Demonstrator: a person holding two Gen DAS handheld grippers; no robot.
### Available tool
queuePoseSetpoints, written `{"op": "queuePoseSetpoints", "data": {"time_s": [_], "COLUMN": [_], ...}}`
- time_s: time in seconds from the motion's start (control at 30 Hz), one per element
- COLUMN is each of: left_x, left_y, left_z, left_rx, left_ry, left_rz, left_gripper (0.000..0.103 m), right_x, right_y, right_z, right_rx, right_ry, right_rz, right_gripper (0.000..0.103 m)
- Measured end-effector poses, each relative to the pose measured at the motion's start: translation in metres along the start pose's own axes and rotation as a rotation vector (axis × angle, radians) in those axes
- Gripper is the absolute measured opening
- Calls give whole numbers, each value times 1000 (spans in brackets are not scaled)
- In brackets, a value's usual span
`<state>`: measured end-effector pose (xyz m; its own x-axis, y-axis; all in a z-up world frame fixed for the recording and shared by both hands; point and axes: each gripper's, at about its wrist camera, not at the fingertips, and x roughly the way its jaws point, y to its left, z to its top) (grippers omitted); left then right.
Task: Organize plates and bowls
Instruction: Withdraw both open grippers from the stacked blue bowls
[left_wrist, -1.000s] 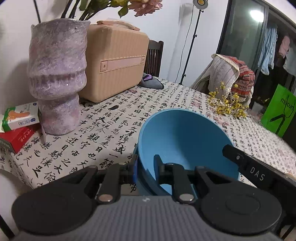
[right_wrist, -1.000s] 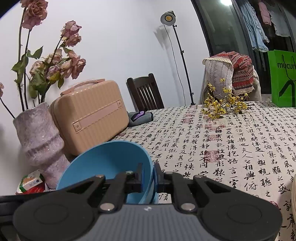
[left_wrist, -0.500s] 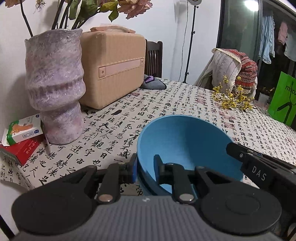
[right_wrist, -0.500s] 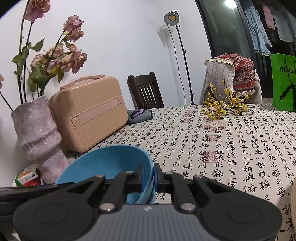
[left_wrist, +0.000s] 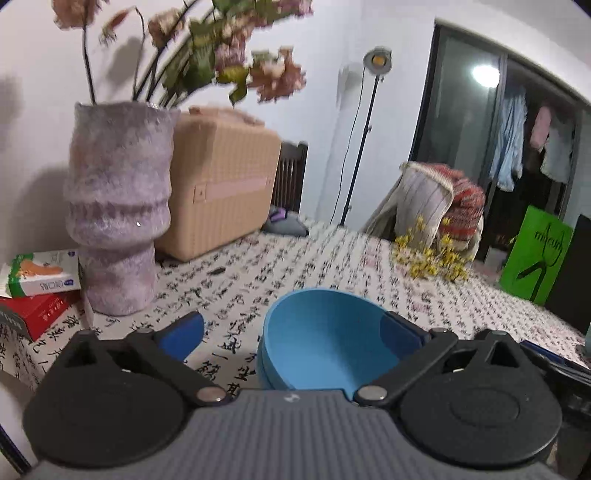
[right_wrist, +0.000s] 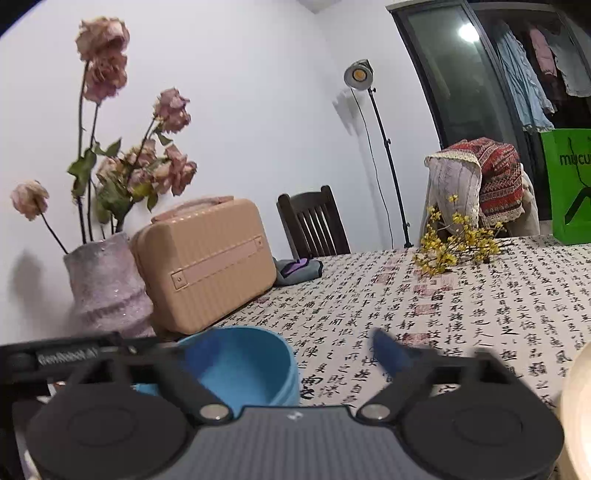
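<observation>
Bowl (left_wrist: 325, 347) between opening left tool (left_wrist: 291, 332) fingers

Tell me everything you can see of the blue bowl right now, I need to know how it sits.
The blue bowl is a plain, matte, plastic-looking bowl, empty inside, standing upright on the calligraphy-print tablecloth. A second rim line just below its lip suggests it is nested in another blue bowl, though I cannot be sure. The left gripper and right gripper both have their jaws opening, spread wide to either side of its rim; no pad presses on it.
</observation>
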<state>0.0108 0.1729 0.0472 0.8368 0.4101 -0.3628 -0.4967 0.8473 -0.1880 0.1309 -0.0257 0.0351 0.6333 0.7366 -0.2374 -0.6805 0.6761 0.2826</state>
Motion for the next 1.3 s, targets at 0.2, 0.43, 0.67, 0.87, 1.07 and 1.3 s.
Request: {"op": "queuePoseSetpoints", "data": {"time_s": [0.2,0.43,0.67,0.87,1.07,1.3], "left_x": [-33,-56,-72,-91,-98,-97], "left_y": [1,4,-8,-26,-38,-47], "left_z": [-25,-65,-105,-119,-118,-121], "left_rx": [-9,-63,-32,35,63,74], "left_ry": [-73,-55,-7,-30,-45,-20], "left_rz": [-12,-36,-44,-31,-32,-48], "left_gripper": [103,103,103,103,103,103], "right_x": [-39,-75,-104,-136,-161,-175], "right_y": [-11,-25,-34,-28,-31,-37], "right_z": [-16,-37,-69,-93,-98,-102], "right_rx": [-58,-54,-31,-57,-39,-2], "right_ry": [-16,5,56,41,-6,-38], "right_rz": [3,1,-22,-97,-180,-137], "right_gripper": [103,103,103,103,103,103]}}
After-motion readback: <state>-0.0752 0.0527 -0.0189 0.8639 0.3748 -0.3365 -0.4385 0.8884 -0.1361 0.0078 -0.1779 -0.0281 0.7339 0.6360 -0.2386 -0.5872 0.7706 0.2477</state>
